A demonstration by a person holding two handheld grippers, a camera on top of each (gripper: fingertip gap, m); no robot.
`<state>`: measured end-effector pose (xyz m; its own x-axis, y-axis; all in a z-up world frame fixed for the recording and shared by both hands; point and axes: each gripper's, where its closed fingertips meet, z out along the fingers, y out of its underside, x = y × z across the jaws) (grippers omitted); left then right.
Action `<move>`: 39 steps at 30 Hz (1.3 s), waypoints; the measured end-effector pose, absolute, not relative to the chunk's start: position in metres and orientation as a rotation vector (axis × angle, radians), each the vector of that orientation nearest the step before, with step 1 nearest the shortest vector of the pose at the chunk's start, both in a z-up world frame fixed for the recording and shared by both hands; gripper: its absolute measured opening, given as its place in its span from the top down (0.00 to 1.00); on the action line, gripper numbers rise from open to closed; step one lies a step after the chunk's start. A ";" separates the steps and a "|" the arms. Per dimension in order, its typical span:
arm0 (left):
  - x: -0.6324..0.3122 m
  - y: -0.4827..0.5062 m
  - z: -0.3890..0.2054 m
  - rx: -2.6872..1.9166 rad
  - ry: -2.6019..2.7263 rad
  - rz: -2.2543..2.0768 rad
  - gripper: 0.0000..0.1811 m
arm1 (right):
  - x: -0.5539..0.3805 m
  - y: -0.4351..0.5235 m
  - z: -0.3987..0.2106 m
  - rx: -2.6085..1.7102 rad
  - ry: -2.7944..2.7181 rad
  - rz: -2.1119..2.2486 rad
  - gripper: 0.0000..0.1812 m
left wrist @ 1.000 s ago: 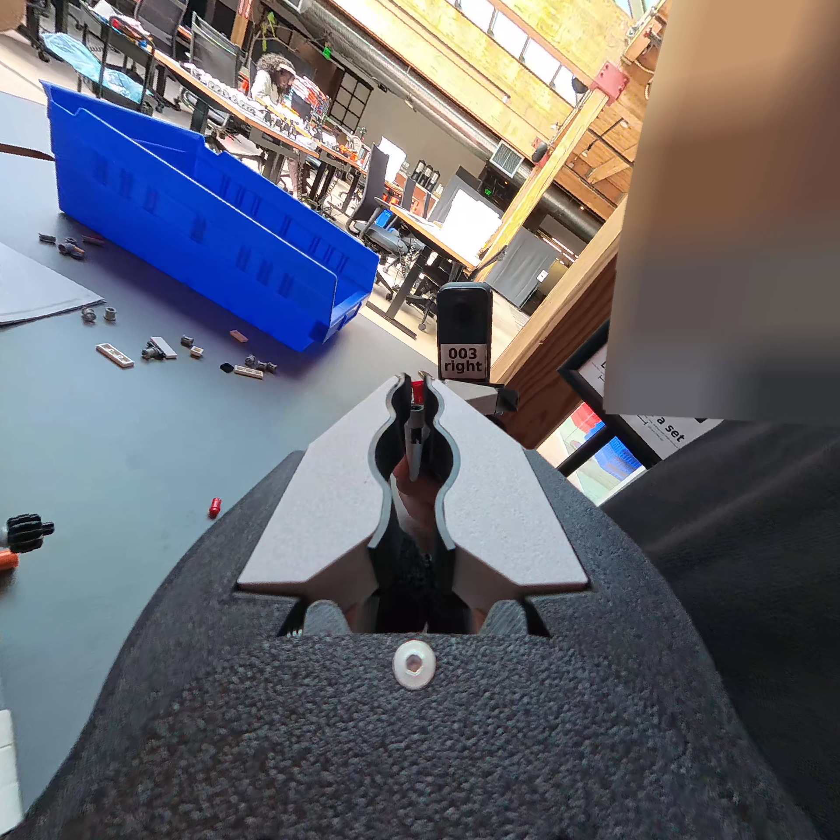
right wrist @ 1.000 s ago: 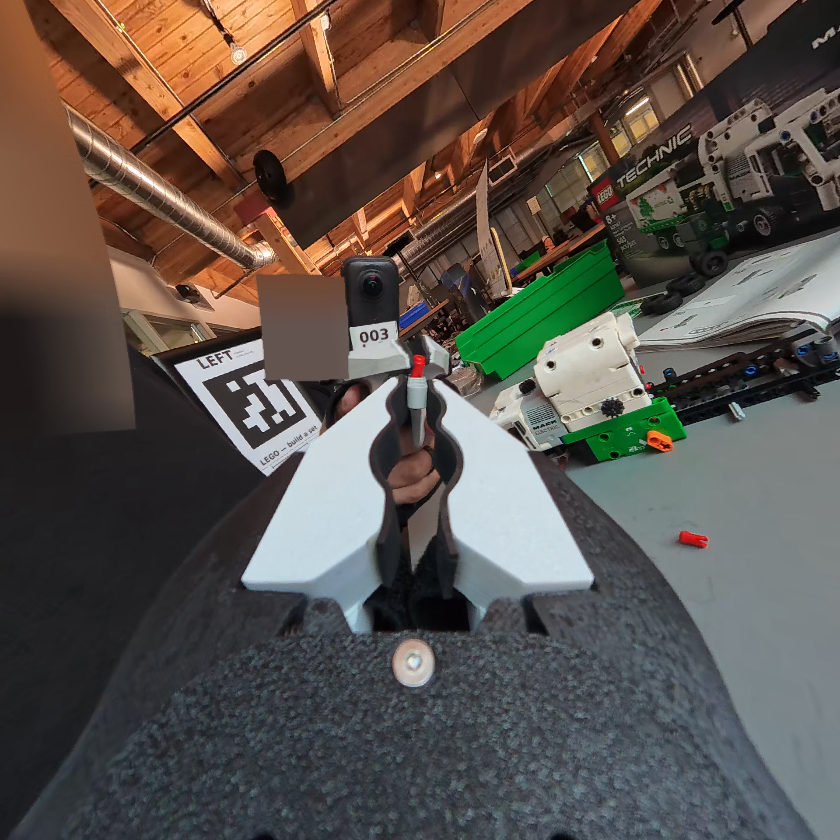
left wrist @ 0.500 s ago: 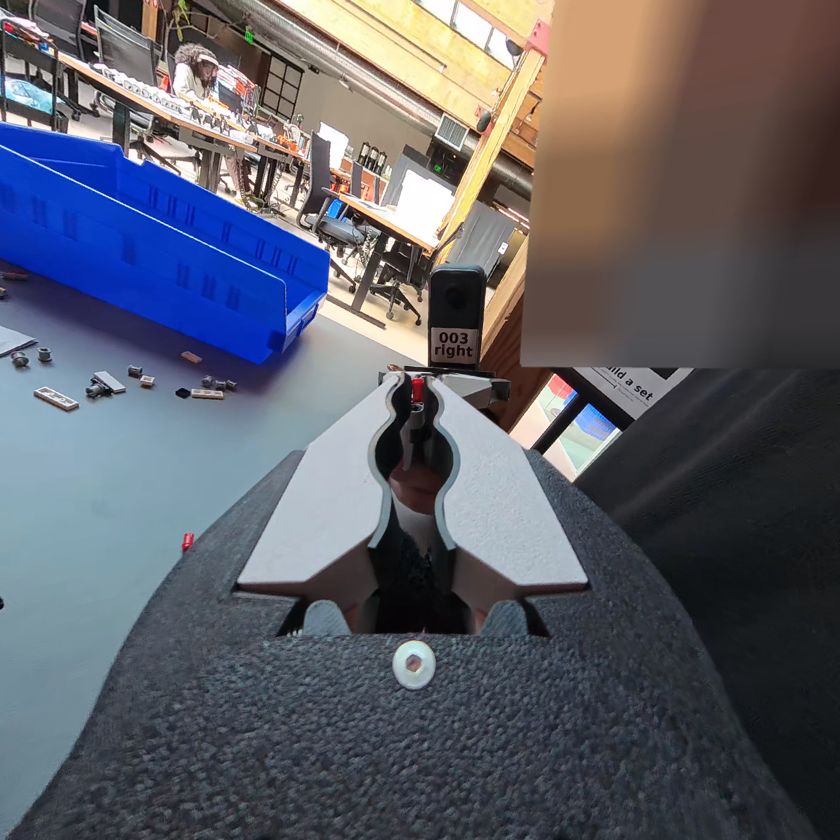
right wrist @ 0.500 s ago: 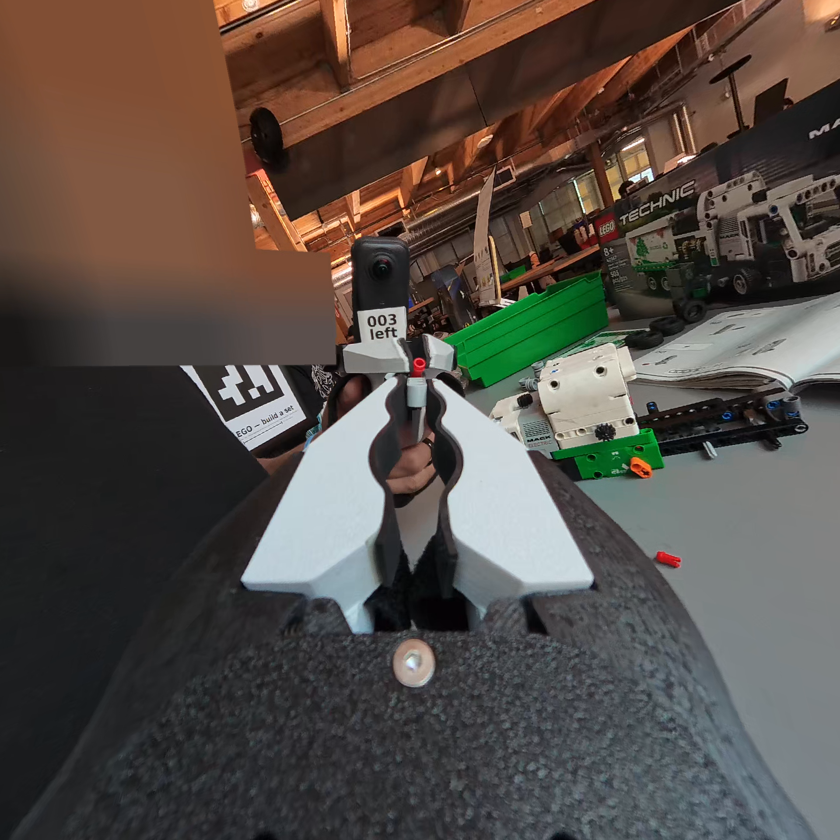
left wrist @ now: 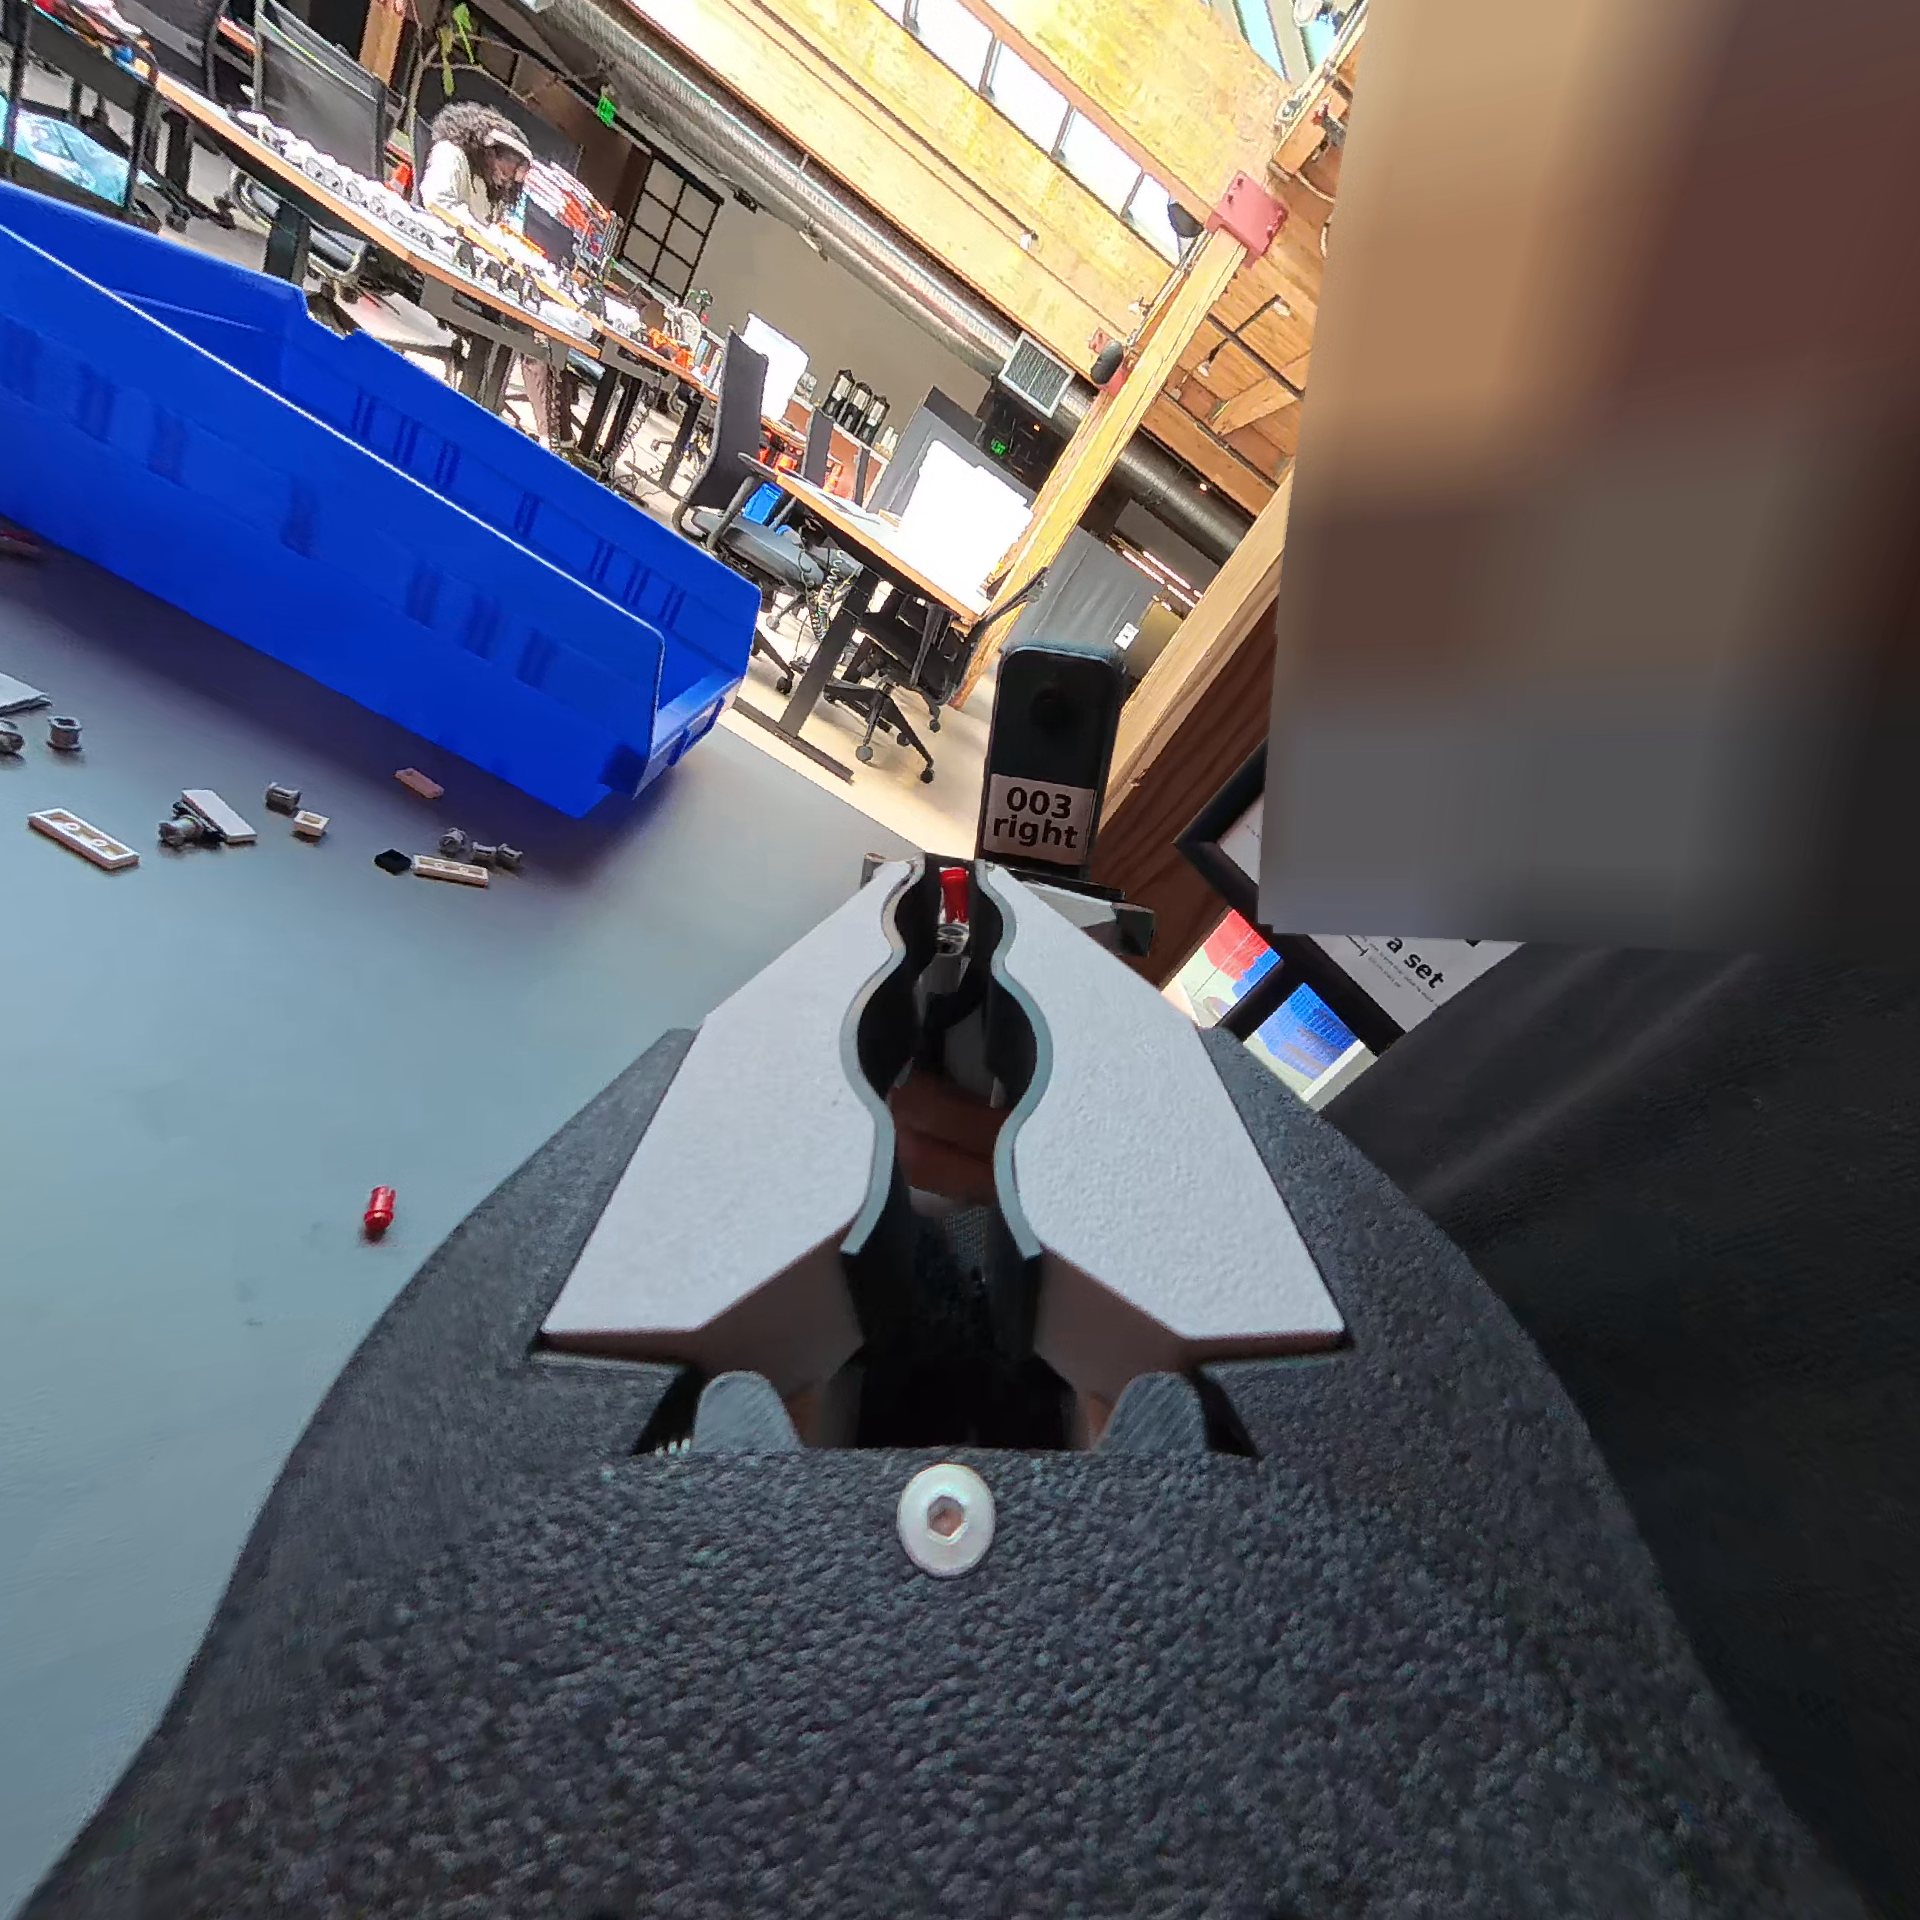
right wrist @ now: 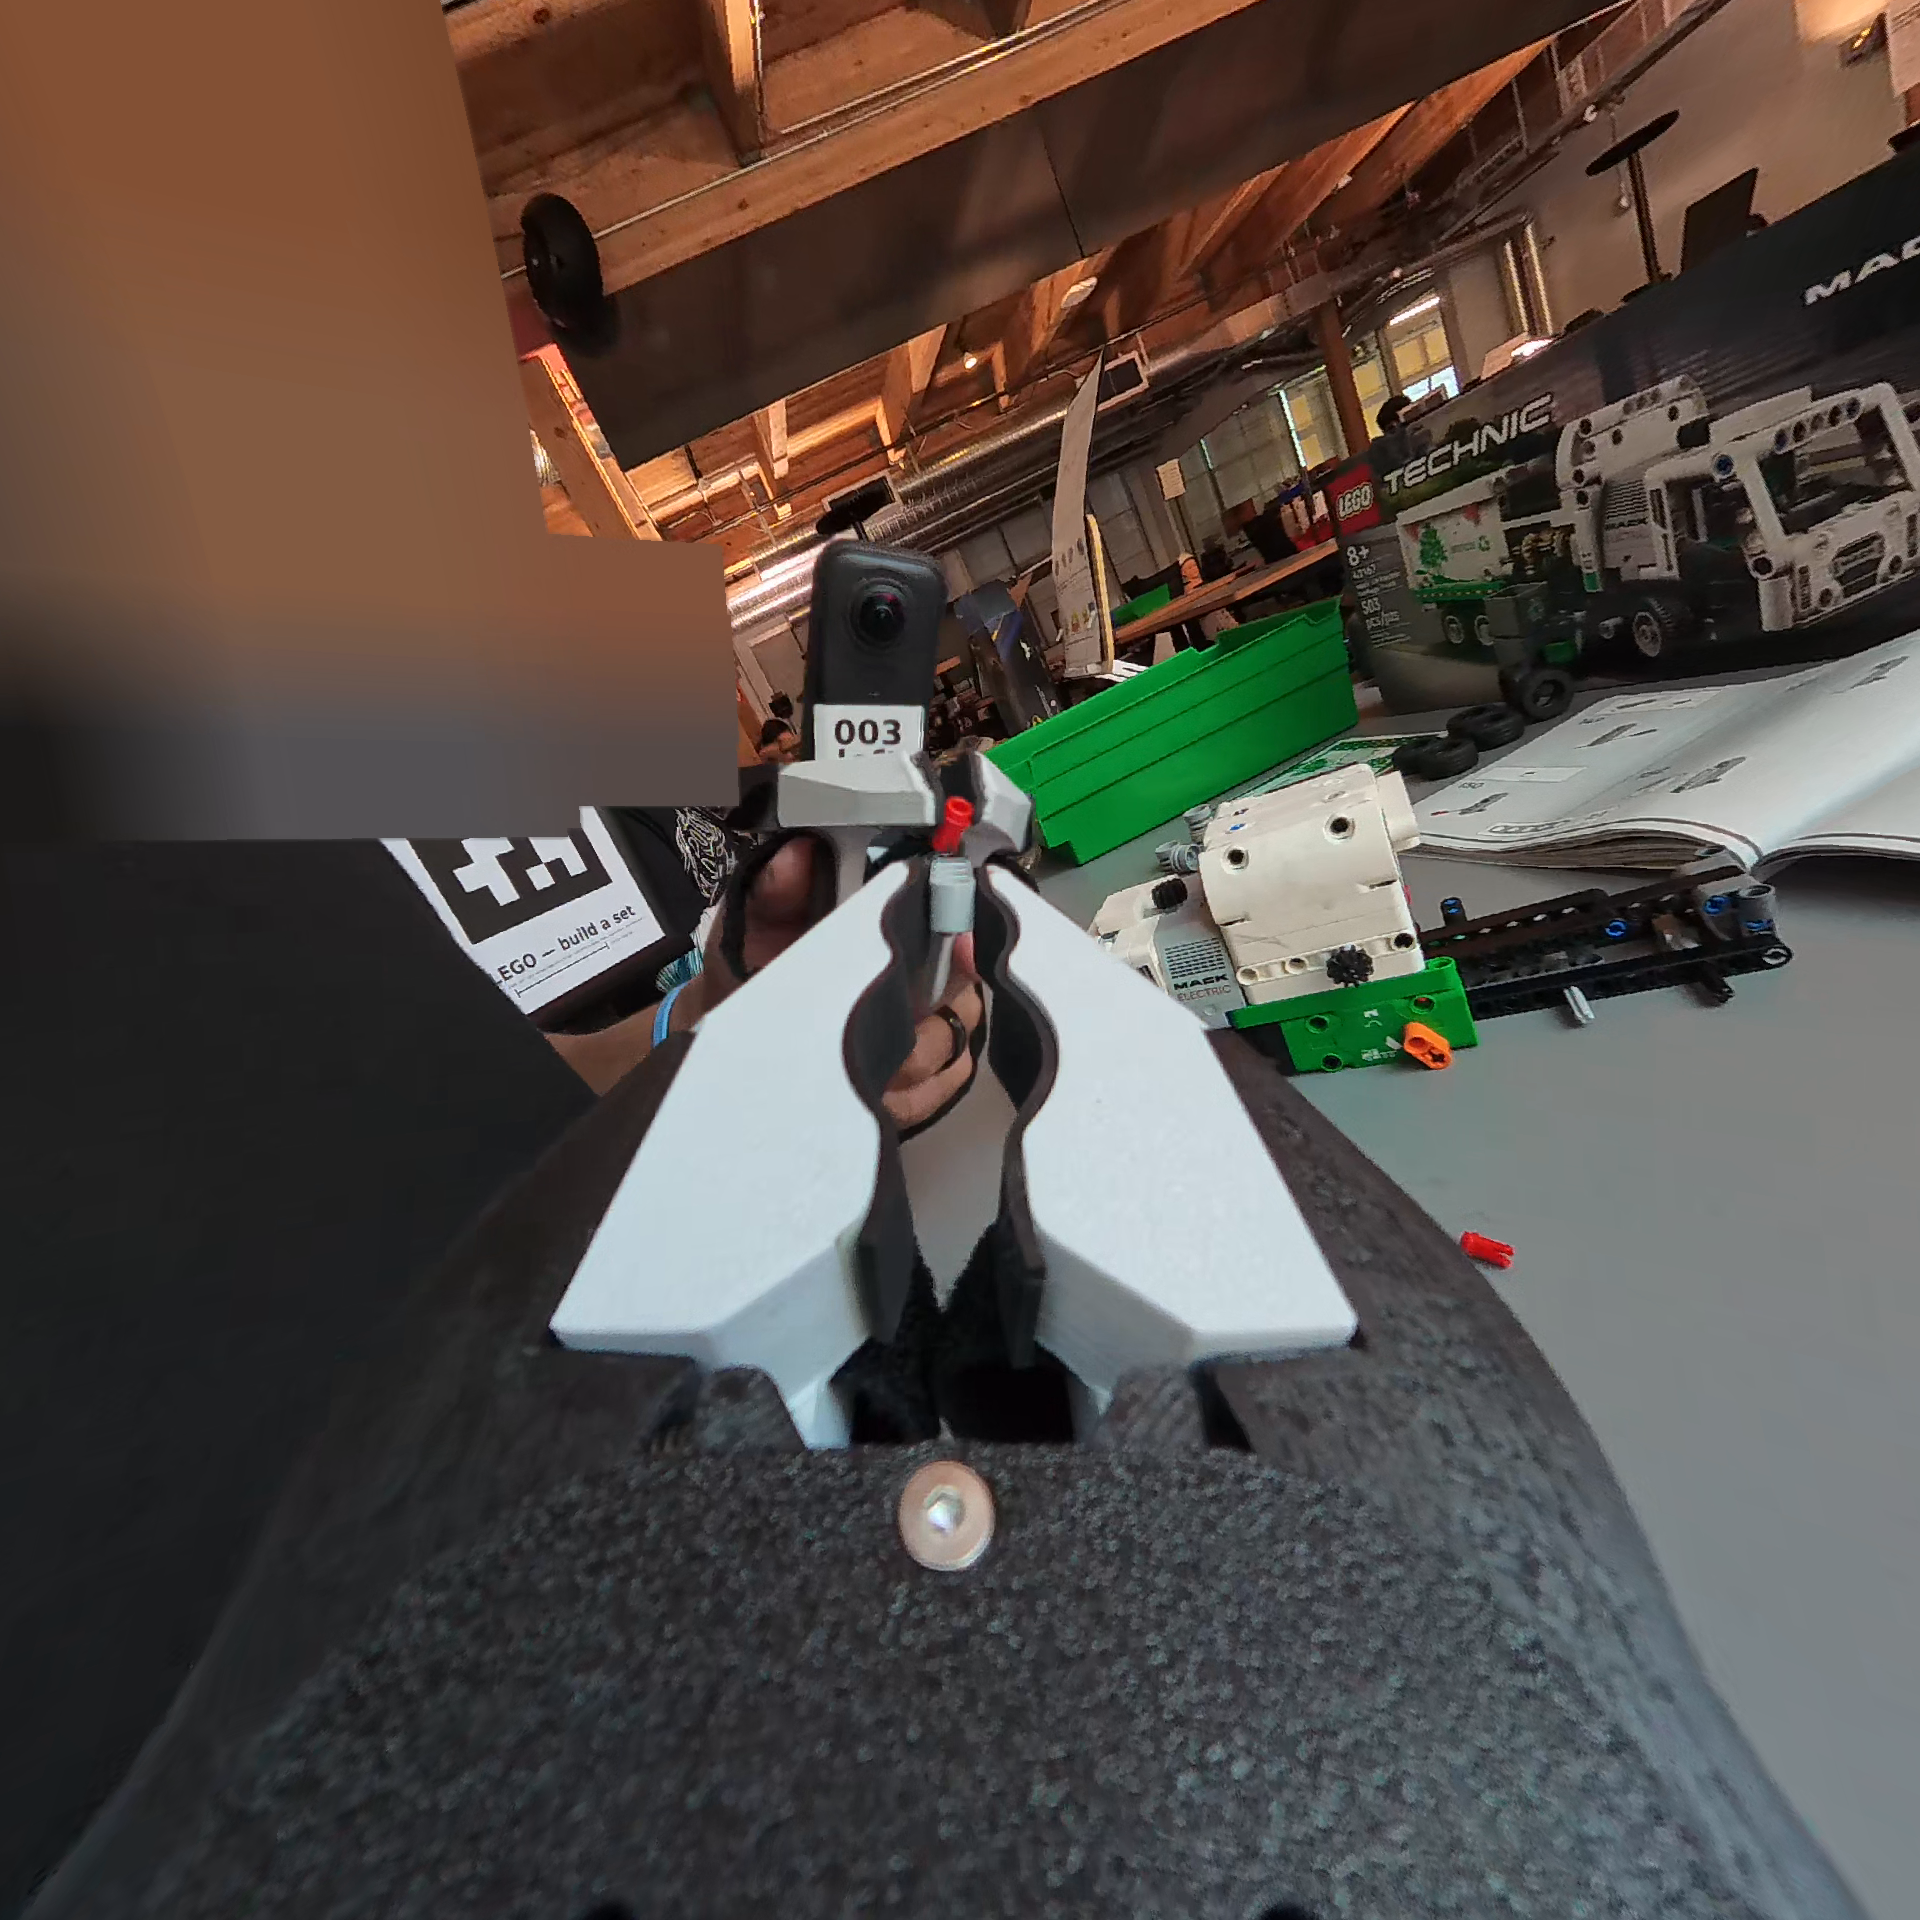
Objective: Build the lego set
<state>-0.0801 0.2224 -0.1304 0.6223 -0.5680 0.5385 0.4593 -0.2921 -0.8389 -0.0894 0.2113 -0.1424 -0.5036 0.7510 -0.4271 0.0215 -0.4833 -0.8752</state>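
Lego grey connector with its red pin sits up in the air between both claws, over the tabletop's near edge. Right gripper pinches the grey part; left gripper squeezes the pin end. It looks tiny, light, hard and slippery, so hold its flat sides.

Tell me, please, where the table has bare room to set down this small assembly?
On the left, grey table lies bare between the loose grey parts and the lone red pin. On the right, the tabletop near the other red pin, in front of the truck cab, is open. Crowded: around the cab, black beam, manual and blue bin.
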 end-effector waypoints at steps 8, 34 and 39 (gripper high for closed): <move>-0.082 0.226 -0.132 -1.540 0.024 -1.050 0.98 | -0.089 0.216 -0.142 -1.206 -1.144 2.119 0.97; -0.085 0.227 -0.126 -1.467 0.026 -1.008 0.98 | -0.084 0.222 -0.137 -1.210 -1.023 2.341 0.96; -0.086 0.228 -0.126 -1.454 0.013 -0.989 0.98 | -0.084 0.219 -0.137 -1.216 -1.016 2.397 0.97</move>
<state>-0.0863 0.2283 -0.1256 0.6249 -0.5597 0.5442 0.5448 -0.1867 -0.8175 -0.0844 0.2188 -0.1370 -0.6126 0.5149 -0.5997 0.0729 -0.7187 -0.6915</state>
